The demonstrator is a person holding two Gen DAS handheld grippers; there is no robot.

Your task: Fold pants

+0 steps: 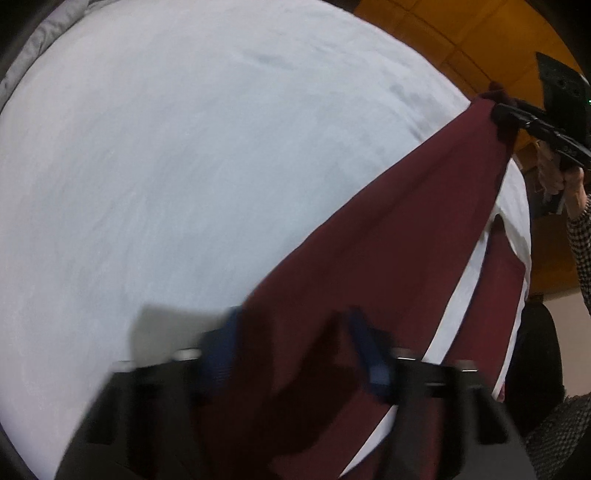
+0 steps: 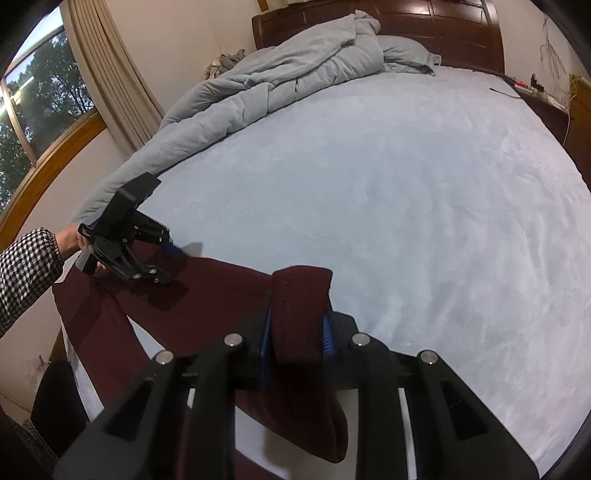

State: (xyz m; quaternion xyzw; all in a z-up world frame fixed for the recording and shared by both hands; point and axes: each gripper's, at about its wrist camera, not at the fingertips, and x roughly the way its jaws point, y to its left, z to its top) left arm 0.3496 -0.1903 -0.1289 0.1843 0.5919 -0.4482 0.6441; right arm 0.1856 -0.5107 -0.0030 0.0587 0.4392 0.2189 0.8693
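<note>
Pants (image 2: pixel 207 295) of dark maroon cloth are stretched between the two grippers above the near edge of the bed (image 2: pixel 406 184), the upper edge pulled taut from left to right. Below that edge the fabric hangs down over the side of the mattress, and in the left wrist view two maroon panels fall with a strip of white sheet showing between them. A stitched hem stands up out of the right gripper.

Pale blue bedding covers the mattress. A crumpled grey-blue duvet (image 2: pixel 258 85) is heaped along the far left, reaching up to a pillow (image 2: pixel 402 51) against the dark wooden headboard (image 2: pixel 424 22). On the left wall are a window (image 2: pixel 33 92) with a wooden frame and a beige curtain (image 2: pixel 110 66). At the far right a bedside table (image 2: pixel 546 96) carries cables and small items too small to make out.

The left gripper (image 2: pixel 173 254), held by a hand (image 2: pixel 74 240) in a checked sleeve, is clamped on the left end of the pants; in its own blurred view, cloth fills the gap between its blue fingers (image 1: pixel 221 347). The right gripper (image 2: pixel 297 336) is pinched tight on the right end, its blue pads (image 2: pixel 328 338) pressing the folded hem from both sides
</note>
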